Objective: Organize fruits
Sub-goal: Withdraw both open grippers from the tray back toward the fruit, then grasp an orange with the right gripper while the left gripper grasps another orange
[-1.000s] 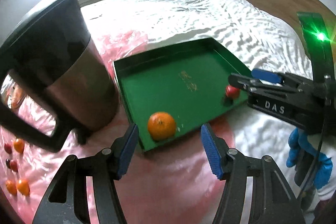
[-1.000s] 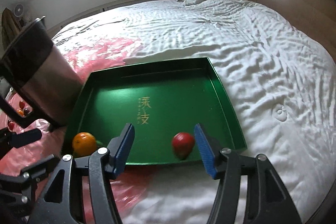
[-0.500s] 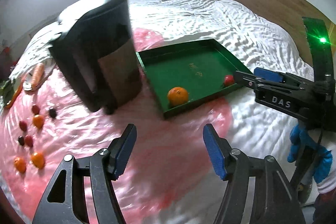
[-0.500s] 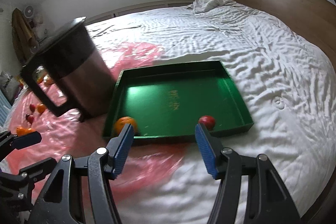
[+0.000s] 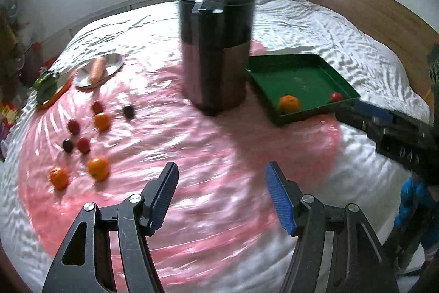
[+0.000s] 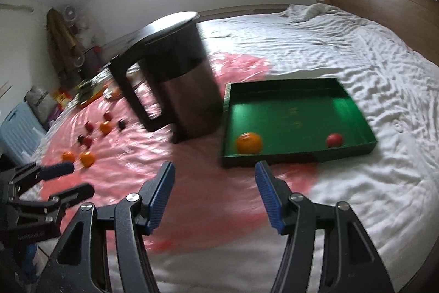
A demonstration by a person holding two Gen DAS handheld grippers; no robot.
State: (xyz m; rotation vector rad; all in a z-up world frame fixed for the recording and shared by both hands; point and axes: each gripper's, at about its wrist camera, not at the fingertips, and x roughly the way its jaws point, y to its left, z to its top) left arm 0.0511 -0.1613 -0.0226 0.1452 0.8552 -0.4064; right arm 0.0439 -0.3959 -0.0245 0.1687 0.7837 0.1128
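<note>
With one orange (image 6: pixel 248 142) and a red fruit (image 6: pixel 334 140) lying at the green tray's (image 6: pixel 354 98) near edge, both grippers hang spread and empty. The left gripper (image 5: pixel 222 195) and right gripper (image 6: pixel 214 195) look between loads, so the next move is probably picking from the loose fruits (image 5: pixel 97 169) on the pink sheet (image 5: pixel 192 155).

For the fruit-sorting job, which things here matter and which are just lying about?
Belongs: green tray, orange and red fruit in it, loose fruits on the pink sheet.
Lying about: dark jug, carrot on its metal plate.

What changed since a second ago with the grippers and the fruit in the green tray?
Both grippers, left gripper and right gripper, pulled back from the green tray, so more of the bed shows. Neither took hold of anything; their fingers stayed apart and empty. The orange and red fruit stayed in the tray, beside the kettle.
</note>
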